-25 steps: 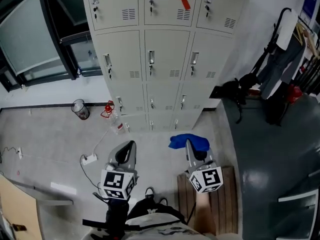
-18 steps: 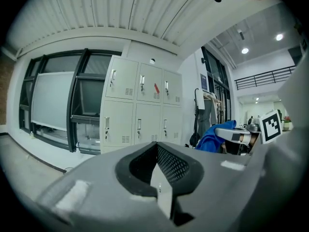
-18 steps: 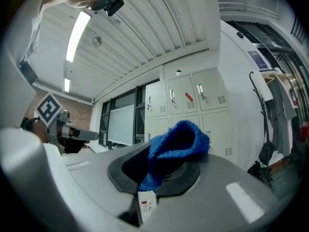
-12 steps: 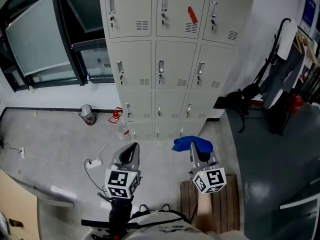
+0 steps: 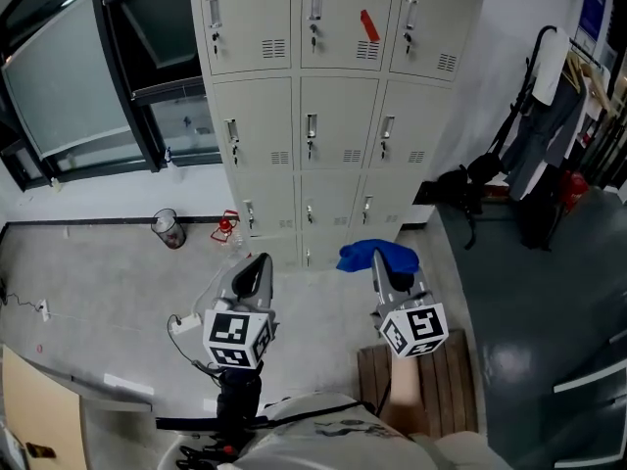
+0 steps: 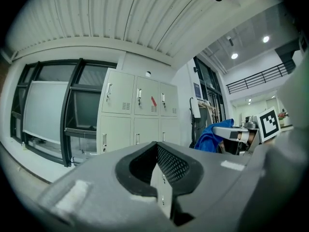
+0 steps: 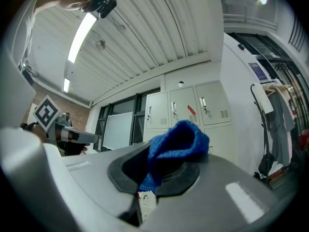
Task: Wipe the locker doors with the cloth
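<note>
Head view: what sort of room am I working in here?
Probably a staff locker or changing room: a bank of grey metal lockers against the wall, clothes hanging on a rack to the right, and a large dark-framed window to the left.

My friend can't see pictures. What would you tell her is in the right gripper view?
The right gripper is shut on a bunched blue cloth. Behind it stand pale grey lockers, one with a red mark, beside dark-framed windows under a ribbed white ceiling.
</note>
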`<state>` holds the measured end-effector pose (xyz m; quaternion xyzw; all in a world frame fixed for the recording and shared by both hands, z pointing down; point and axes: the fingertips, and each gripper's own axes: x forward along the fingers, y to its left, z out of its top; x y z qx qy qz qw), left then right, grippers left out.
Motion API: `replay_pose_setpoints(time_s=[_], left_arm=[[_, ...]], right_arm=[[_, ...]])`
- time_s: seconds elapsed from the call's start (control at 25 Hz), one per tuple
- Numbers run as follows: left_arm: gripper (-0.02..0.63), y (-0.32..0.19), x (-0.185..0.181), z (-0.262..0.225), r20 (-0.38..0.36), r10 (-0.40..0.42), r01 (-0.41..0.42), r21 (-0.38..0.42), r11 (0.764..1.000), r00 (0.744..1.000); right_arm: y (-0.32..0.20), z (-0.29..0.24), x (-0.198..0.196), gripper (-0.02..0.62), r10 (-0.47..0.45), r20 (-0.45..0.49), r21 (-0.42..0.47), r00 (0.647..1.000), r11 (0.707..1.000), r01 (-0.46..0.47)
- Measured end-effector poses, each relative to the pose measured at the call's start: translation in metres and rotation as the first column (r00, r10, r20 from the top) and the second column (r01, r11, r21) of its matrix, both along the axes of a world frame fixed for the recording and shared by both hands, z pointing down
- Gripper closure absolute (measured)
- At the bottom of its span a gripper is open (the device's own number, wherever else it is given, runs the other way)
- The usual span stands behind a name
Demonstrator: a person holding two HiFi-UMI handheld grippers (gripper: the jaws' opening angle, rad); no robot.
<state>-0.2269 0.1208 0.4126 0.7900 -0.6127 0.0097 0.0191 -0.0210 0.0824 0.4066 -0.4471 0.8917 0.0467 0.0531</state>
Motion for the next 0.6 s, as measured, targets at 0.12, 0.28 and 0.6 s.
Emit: replay_pose_setpoints(time_s=[0.12, 0.28, 0.6], left_arm=[[0.611, -0.003, 0.003, -0.005, -0.001, 0.020, -0.020, 0.019, 1.000, 1.000], [0.611, -0.006, 0.005, -0.007, 0.005, 0.036, -0.036, 0.014, 0.999, 0.999], [0.611, -0.011, 0.006, -0.001, 0.018, 0.056, -0.056, 0.002, 0.998, 0.998]], right_arm=[[0.000, -0.003, 0.001, 0.574, 0.009, 0.005, 0.008, 1.000, 1.000, -0.009], [0.000, -0.006, -0.001, 0.574, 0.008, -0.002, 0.013, 1.000, 1.000, -0.008], [-0.001, 0.000, -0.002, 0.574, 0.016, 0.013, 0.004, 1.000, 1.000, -0.016]])
